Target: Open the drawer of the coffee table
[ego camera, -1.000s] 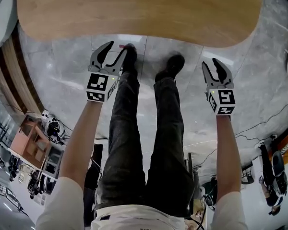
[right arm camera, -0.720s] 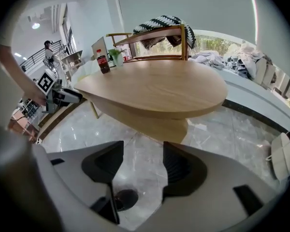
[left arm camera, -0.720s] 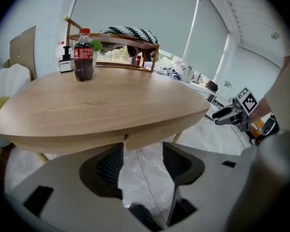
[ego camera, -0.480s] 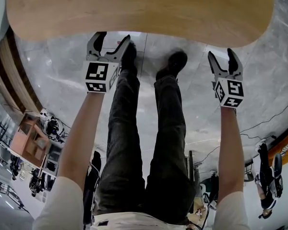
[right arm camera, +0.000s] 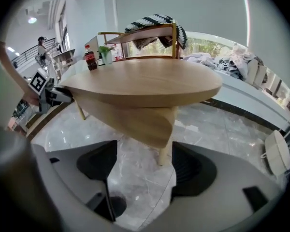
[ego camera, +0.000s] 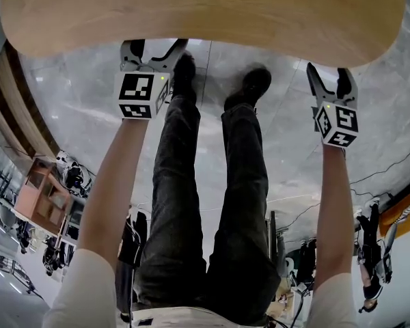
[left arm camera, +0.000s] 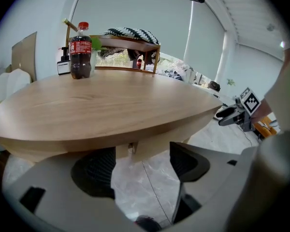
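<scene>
Left gripper (left arm camera: 140,167): jaws opening, now wide, nothing between them but floor (left arm camera: 145,187). Right gripper (right arm camera: 145,167): same, opening wide, nothing held.

Change vs a second ago: both sets of jaws went from half closed to spread. In the head view both grippers have moved up toward the coffee table (ego camera: 205,12). The left one's tips now sit at the table's near edge; the right one is just short of it.

My read: this is the approach, no contact yet. Drawer not opened.

Drawer (left arm camera: 135,151): I take it to be the pale wood panel under the top, dead ahead of the left jaws, with a small knob (left arm camera: 131,149). From the right gripper view it's a wedge-shaped box under the top, up and left of the jaws, not lined up.

Edges and room:
- The top overhangs the panel, so the left gripper has to go in under the rim.
- Shoes (ego camera: 184,74) are just beside the left gripper in the head view, so it's tight on that side.
- Table leg (right arm camera: 163,153) stands ahead of the right jaws.
- Open floor behind for the pull.
- Cola bottle (left arm camera: 80,50) sits on the far side of the top, well clear.
</scene>
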`<state>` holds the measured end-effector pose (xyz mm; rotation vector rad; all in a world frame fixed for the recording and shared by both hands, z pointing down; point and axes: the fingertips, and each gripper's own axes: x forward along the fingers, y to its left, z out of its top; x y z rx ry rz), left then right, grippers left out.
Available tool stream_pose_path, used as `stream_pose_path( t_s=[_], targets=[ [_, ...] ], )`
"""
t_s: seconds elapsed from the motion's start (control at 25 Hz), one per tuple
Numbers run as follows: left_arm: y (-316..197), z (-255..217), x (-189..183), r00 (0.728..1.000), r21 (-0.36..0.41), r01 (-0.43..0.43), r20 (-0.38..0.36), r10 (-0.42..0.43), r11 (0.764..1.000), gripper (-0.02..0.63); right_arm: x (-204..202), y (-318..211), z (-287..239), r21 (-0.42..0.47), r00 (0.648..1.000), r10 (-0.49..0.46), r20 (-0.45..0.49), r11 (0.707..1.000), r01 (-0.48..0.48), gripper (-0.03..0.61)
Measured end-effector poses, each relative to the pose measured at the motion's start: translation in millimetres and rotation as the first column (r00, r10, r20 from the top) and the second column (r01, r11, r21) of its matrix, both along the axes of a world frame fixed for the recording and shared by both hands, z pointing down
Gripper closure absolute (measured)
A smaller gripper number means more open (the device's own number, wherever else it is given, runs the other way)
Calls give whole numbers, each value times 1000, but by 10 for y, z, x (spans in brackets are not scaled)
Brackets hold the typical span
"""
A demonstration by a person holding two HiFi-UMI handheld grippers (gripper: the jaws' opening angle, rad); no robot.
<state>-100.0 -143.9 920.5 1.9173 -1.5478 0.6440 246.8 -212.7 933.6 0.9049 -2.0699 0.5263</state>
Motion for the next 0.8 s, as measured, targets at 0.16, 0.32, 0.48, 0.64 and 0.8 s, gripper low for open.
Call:
stream_pose_path(
  t_s=[0.16, 0.32, 0.48, 0.64, 0.8],
  targets=[
    [-25, 36, 25, 1000, 3, -7, -4, 7, 1000, 267, 113, -217, 17, 13, 995, 97, 20, 995, -97, 216],
    [-28, 81, 93, 999, 5, -46, 11, 46, 999, 264, -36, -292, 44, 38, 999, 18, 35, 999, -19, 216],
    [-48, 97, 109, 999, 10, -37, 12, 36, 999, 264, -198, -346, 51, 60, 998, -43, 42, 997, 40, 216],
    [-67, 74, 177, 998, 9, -56, 7, 56, 998, 264, -213, -360, 31, 71, 997, -51, 51, 996, 47, 215],
    [-86, 71, 223, 997, 4, -65, 29, 65, 998, 276, -210, -341, 35, 72, 995, -92, 34, 993, 89, 216]
  ],
)
